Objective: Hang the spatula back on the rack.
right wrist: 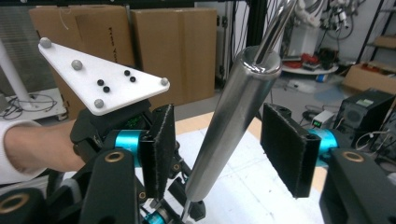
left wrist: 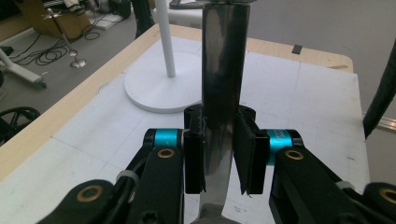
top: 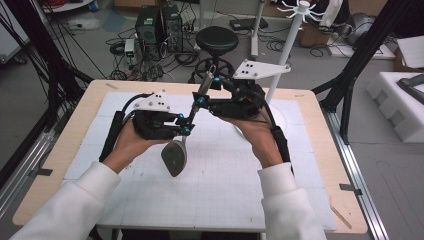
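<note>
Clamping the flat steel neck of a metal spatula between its pads, the left gripper holds the utensil in the air above the white gridded mat; in the left gripper view the shiny strip runs straight up between the two black pads, both pressed against it. The spatula's grey blade hangs below that gripper, just over the mat's middle, while its round polished handle slants up and away toward the mat's far edge. Around that handle stands the right gripper, its jaws at a middling width; no pad presses the handle, for in the right gripper view the silver cylinder passes between the pads with a gap showing on each side. A white stand rises from its round base at the mat's far right corner.
</note>
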`<action>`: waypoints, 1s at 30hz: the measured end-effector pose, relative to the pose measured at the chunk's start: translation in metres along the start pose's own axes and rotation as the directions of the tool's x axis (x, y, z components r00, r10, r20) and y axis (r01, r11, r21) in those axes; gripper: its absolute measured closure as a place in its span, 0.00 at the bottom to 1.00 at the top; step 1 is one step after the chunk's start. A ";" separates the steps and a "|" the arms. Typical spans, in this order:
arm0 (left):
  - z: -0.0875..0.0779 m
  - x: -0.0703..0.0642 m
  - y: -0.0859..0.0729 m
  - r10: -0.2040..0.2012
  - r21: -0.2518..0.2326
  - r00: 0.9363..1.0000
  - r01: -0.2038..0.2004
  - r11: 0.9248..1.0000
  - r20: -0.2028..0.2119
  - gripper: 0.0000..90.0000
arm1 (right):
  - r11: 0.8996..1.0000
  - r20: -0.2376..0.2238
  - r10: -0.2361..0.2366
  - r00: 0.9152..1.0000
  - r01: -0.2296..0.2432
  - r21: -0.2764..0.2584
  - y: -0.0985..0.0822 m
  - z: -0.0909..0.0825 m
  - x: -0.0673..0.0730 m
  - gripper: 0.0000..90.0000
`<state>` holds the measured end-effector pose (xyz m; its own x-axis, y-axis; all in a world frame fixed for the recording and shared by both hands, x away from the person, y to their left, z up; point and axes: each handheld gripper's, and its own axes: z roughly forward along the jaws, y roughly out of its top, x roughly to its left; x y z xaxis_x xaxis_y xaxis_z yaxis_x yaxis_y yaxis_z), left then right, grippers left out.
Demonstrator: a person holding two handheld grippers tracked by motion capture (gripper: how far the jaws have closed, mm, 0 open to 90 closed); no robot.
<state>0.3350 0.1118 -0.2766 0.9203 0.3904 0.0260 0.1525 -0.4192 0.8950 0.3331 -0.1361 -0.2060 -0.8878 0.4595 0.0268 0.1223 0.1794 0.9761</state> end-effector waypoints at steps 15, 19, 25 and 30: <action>0.000 0.001 0.000 0.009 0.007 1.000 -0.009 1.000 -0.006 0.83 | 0.998 -0.009 0.011 1.000 -0.010 0.068 0.006 0.000 -0.003 0.72; 0.000 0.001 -0.001 0.016 0.012 1.000 -0.016 1.000 -0.007 0.83 | 0.997 -0.016 0.006 1.000 -0.005 0.079 0.008 0.000 -0.004 0.75; 0.001 0.001 -0.001 0.015 0.010 1.000 -0.015 1.000 -0.017 0.83 | 0.996 -0.016 0.028 0.999 -0.026 0.085 0.008 0.002 -0.003 0.78; 0.001 0.003 -0.001 0.026 0.007 0.999 -0.025 1.000 -0.020 0.83 | 0.992 -0.026 0.080 0.996 -0.077 0.099 0.012 0.005 -0.004 0.81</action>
<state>0.3380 0.1125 -0.2781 0.9167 0.3955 0.0575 0.1318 -0.4350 0.8907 0.3398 -0.1315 -0.1952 -0.8865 0.4495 0.1102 0.2336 0.2290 0.9450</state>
